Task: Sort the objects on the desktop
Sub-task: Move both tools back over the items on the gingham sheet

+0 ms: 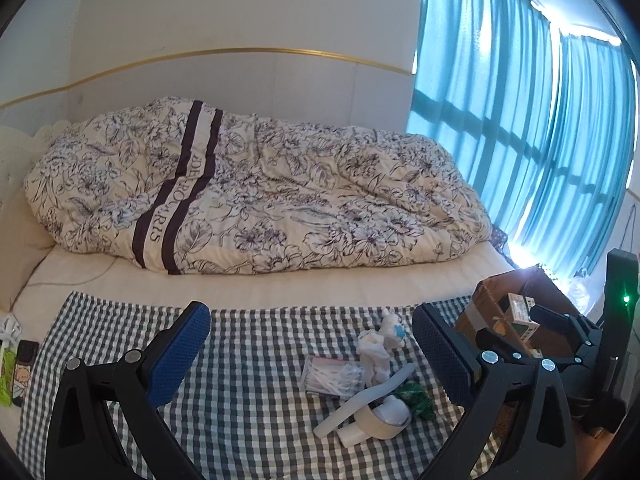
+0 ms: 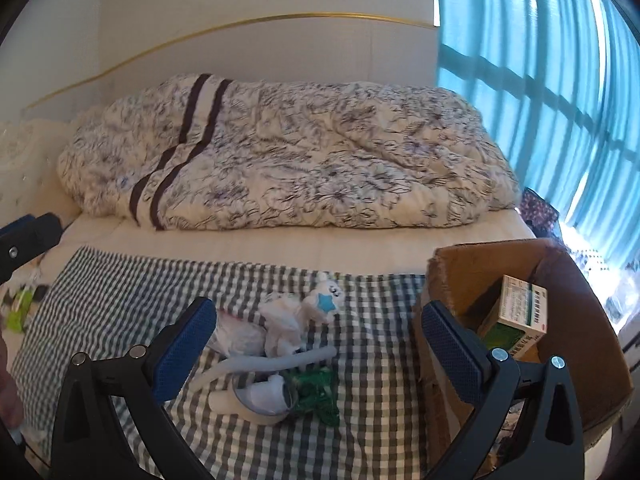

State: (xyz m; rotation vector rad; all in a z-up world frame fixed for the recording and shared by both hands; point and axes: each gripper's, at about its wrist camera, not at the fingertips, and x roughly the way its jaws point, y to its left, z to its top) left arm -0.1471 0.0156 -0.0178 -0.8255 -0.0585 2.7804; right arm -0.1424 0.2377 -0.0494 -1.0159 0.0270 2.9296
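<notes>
Both the left gripper (image 1: 310, 354) and the right gripper (image 2: 318, 344) hang spread wide and empty above the checked cloth (image 2: 120, 292). The small clutter (image 2: 280, 364), perhaps tape and tissue, lies between them, beside the cardboard box (image 2: 472, 268).

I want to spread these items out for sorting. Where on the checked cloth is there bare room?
The checked cloth is bare on its left half, from the pile to the cloth's left edge, and in a strip between the pile and the cardboard box. It is crowded around the tape roll, green wrapper and plush toy.
</notes>
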